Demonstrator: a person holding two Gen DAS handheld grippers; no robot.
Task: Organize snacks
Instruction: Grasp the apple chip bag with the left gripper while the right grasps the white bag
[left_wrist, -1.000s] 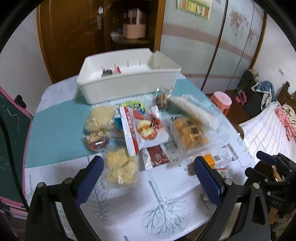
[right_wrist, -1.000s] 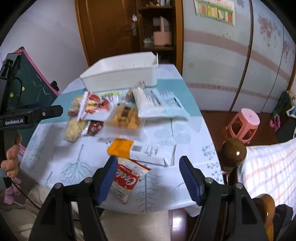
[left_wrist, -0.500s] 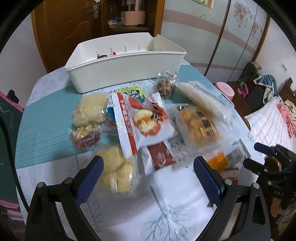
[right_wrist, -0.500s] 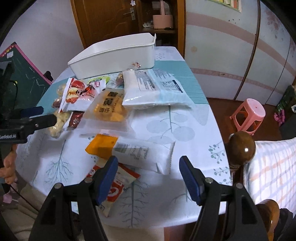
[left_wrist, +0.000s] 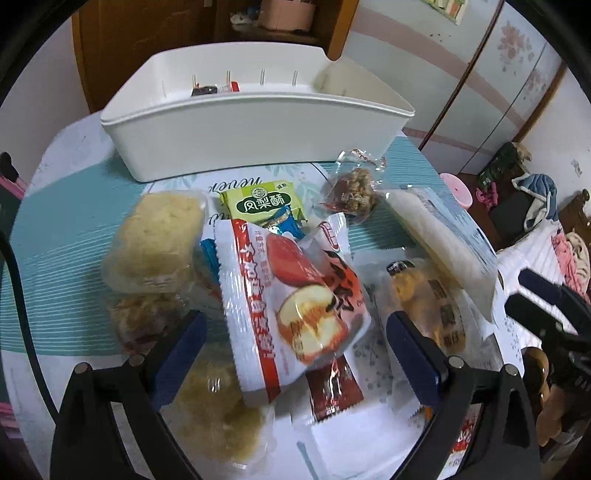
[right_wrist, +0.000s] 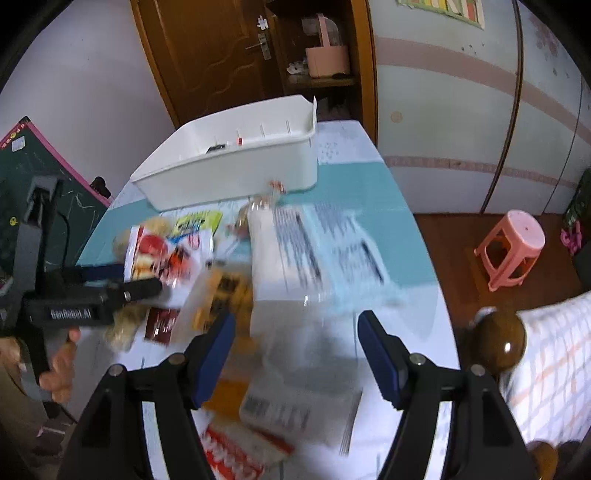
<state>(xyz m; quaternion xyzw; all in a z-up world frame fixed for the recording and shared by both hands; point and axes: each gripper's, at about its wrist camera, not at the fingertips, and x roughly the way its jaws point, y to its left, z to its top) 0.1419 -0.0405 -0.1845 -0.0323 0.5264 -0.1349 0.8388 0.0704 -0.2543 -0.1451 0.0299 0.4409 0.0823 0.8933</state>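
Note:
A white bin (left_wrist: 255, 125) stands at the table's far side, nearly empty; it also shows in the right wrist view (right_wrist: 236, 170). Snack packets lie in front of it. My left gripper (left_wrist: 295, 354) is open, its fingers on either side of a white-and-red packet (left_wrist: 291, 306) with a brown sachet (left_wrist: 332, 387) under it. A green packet (left_wrist: 264, 201), a pale puffed cake (left_wrist: 155, 240) and a nut packet (left_wrist: 351, 192) lie beyond. My right gripper (right_wrist: 295, 354) is open above an orange-and-white packet (right_wrist: 280, 406), near a long white bag (right_wrist: 295, 251).
A clear bag of yellow biscuits (left_wrist: 432, 306) lies right of my left gripper. A chalkboard (right_wrist: 40, 195) leans at the table's left. A pink stool (right_wrist: 513, 247) and a wooden bedpost knob (right_wrist: 502, 339) stand right of the table. A wooden door (right_wrist: 207, 55) is behind.
Both grippers have moved forward over the table toward the bin. The left one now straddles the white-and-red packet. The right one has passed over the orange-and-white packet.

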